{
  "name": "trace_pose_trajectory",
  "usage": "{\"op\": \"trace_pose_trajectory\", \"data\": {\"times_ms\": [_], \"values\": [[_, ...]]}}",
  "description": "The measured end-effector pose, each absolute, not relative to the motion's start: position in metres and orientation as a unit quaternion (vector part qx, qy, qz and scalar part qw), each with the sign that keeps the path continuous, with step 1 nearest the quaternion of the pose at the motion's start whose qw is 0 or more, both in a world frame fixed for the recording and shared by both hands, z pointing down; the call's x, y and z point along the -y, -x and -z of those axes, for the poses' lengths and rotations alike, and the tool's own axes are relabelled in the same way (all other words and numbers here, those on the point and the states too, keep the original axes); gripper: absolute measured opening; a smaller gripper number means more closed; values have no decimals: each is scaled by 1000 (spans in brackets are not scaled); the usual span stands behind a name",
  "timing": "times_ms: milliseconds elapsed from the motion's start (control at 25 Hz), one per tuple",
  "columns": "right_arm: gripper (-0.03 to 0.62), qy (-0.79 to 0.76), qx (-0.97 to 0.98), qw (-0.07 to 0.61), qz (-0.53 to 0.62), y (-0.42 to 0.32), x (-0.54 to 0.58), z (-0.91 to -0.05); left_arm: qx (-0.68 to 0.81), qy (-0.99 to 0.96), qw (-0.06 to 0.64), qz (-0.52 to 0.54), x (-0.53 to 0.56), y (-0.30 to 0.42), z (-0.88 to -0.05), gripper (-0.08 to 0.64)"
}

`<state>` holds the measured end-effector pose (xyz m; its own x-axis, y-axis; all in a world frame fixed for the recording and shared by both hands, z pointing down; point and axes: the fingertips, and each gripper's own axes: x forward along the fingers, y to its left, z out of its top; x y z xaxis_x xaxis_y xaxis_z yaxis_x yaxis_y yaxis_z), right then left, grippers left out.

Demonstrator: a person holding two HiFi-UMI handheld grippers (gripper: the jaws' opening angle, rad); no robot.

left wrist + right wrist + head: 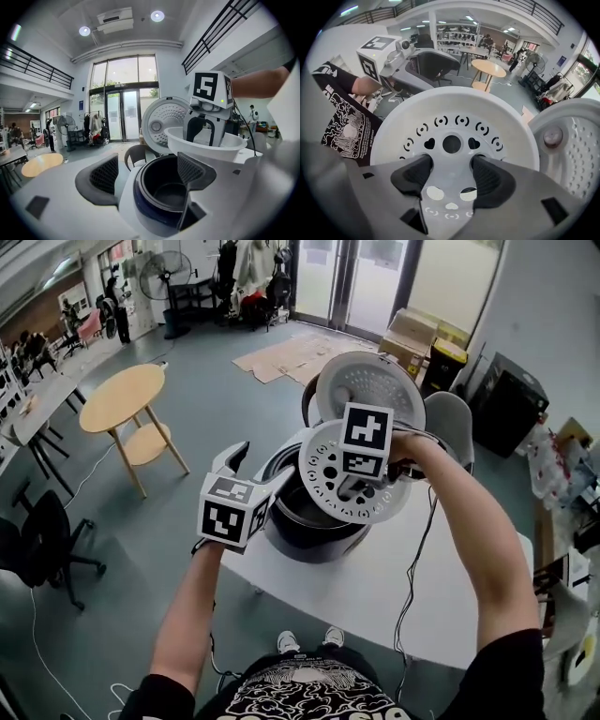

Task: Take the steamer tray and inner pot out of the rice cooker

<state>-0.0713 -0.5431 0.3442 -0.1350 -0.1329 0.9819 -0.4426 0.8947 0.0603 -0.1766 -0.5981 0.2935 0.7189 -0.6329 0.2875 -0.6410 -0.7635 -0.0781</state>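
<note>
The rice cooker (314,535) stands on a white table (394,587) with its lid (370,381) swung up. My right gripper (452,176) points down into the white perforated steamer tray (323,474) and is shut on a raised part in the tray's middle. It holds the tray in the air just above the cooker's mouth. The dark inner pot (164,192) sits in the cooker under the tray. My left gripper (255,465) is at the cooker's left rim, open, and holds nothing.
A power cable (412,577) runs over the table's right part. A grey chair (450,423) stands behind the cooker. On the floor to the left are a round wooden table (127,399) and a black office chair (37,540).
</note>
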Motion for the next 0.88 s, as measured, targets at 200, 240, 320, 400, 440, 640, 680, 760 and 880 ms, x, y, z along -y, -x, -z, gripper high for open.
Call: {"op": "trace_pose_trajectory", "data": {"times_ms": [200,240,320,400,440,640,680,760,880], "values": [[299,-225,738,619,-147,40,515,-336,298,-943,6,-148,580,132,-287,385],[299,-233,737,616,-154,33,508,-338,287,-947,3,-147,575,122,-289,385],[299,-251,732,610,-169,18,497,-336,262,-954,0,-145,570,102,-288,385],[299,-267,726,606,-185,2,489,-332,239,-961,-2,-142,567,82,-283,385],[299,-274,722,605,-193,-5,484,-332,228,-964,-3,-139,564,73,-282,385],[299,-306,702,599,-235,-41,446,-348,176,-976,-12,-129,538,28,-286,385],[299,-311,699,597,-243,-50,438,-350,164,-977,-11,-134,532,19,-289,385],[299,-323,691,592,-261,-71,420,-354,143,-980,-13,-140,518,-3,-291,385],[299,-343,677,585,-285,-102,391,-360,117,-984,-22,-135,497,-36,-286,385]]}}
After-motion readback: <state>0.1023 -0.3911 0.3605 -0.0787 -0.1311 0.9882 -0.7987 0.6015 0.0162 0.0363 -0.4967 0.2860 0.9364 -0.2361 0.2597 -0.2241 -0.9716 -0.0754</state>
